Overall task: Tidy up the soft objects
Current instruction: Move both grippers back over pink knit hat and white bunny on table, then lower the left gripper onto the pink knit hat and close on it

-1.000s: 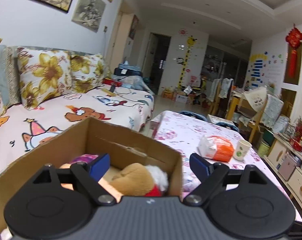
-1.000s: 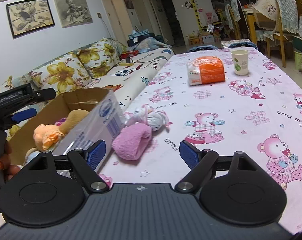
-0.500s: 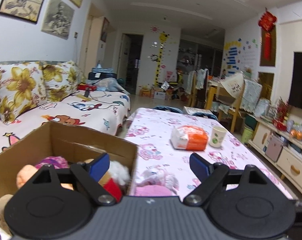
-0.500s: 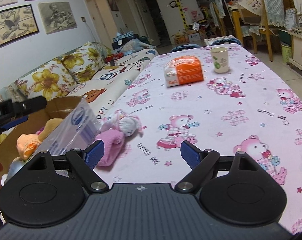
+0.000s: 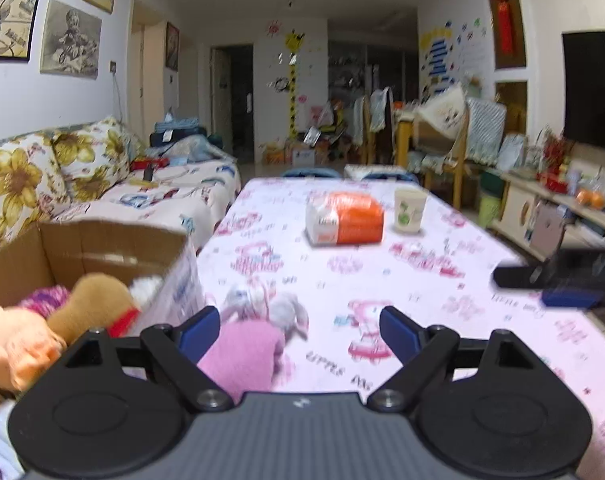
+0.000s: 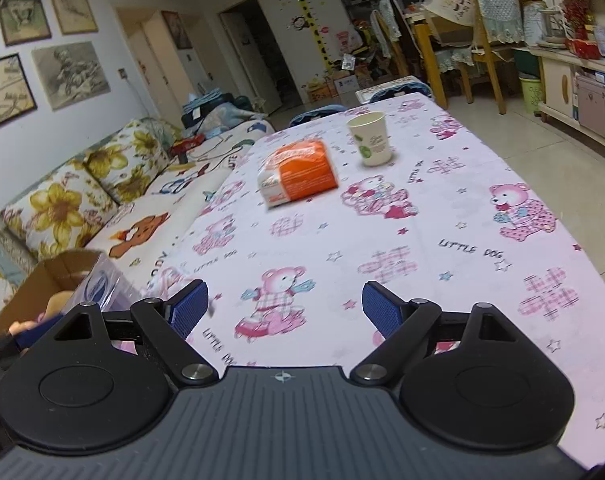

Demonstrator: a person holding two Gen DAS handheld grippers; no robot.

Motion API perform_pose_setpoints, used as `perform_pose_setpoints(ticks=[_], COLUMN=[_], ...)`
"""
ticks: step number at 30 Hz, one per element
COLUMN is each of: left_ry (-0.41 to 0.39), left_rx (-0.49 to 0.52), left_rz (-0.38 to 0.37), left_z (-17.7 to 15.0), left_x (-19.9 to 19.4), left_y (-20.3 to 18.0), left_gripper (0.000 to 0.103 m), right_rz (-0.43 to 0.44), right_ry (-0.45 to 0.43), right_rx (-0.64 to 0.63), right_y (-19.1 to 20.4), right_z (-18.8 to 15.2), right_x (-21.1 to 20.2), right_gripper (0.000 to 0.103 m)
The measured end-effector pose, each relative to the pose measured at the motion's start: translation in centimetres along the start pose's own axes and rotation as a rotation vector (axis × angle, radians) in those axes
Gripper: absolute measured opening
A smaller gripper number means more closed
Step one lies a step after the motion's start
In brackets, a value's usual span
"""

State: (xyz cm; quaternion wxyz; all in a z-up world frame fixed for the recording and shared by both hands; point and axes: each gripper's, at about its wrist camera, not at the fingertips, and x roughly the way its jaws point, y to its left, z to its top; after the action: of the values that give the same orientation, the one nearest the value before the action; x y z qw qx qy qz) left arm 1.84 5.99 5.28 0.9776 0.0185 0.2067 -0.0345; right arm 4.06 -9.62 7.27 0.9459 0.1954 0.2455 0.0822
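Observation:
A cardboard box stands at the table's left edge and holds a brown plush, an orange plush and other soft toys. A pink soft roll and a grey-white plush lie on the table right of the box. My left gripper is open and empty, just above the pink roll. My right gripper is open and empty over the tablecloth; it shows at the right edge of the left wrist view. The box corner shows in the right wrist view.
An orange-white tissue pack and a paper cup stand further back on the table with the pink bear tablecloth. A sofa with flowered cushions runs along the left. Chairs stand beyond the table.
My left gripper has swung right, from over the box to over the pink roll and the table. My right gripper has turned right and away from the box; the toys have left its view.

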Motion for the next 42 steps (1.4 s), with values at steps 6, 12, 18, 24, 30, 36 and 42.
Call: perform_pose_setpoints(ticks=[6, 12, 18, 24, 30, 36, 42], left_ry=[0.06, 0.11, 0.142, 0.165, 0.189, 0.164, 0.164], left_rx=[0.028, 0.008, 0.013, 0.07, 0.045, 0.059, 0.041], left_rz=[0.079, 0.136, 0.183, 0.21, 0.139, 0.047, -0.178], left_z=[-1.4, -1.7, -1.7, -1.9, -2.1, -2.1, -1.9], left_x=[2.4, 4.5, 6.2, 7.4, 7.9, 7.1, 5.8], left_y=[-1.1, -0.9, -1.0, -1.7, -1.7, -2.7, -4.8], left_gripper=[0.087, 0.087, 0.087, 0.089, 0.098, 0.101, 0.093], right_rz=[0.015, 0.018, 0.024, 0.022, 0.015, -0.001, -0.012], right_ry=[-0.016, -0.004, 0.017, 0.04, 0.054, 0.058, 0.057], right_rx=[0.041, 0.05, 0.054, 0.059, 0.056, 0.055, 0.039], right_y=[-1.7, -2.2, -2.3, -2.3, -2.3, -2.4, -2.2], right_z=[0.6, 0.6, 0.2, 0.1, 0.0, 0.1, 0.1], right_x=[-0.8, -0.8, -0.8, -0.7, -0.5, -0.2, 0.2], right_gripper=[0.103, 0.103, 0.103, 0.103, 0.103, 0.103, 0.103])
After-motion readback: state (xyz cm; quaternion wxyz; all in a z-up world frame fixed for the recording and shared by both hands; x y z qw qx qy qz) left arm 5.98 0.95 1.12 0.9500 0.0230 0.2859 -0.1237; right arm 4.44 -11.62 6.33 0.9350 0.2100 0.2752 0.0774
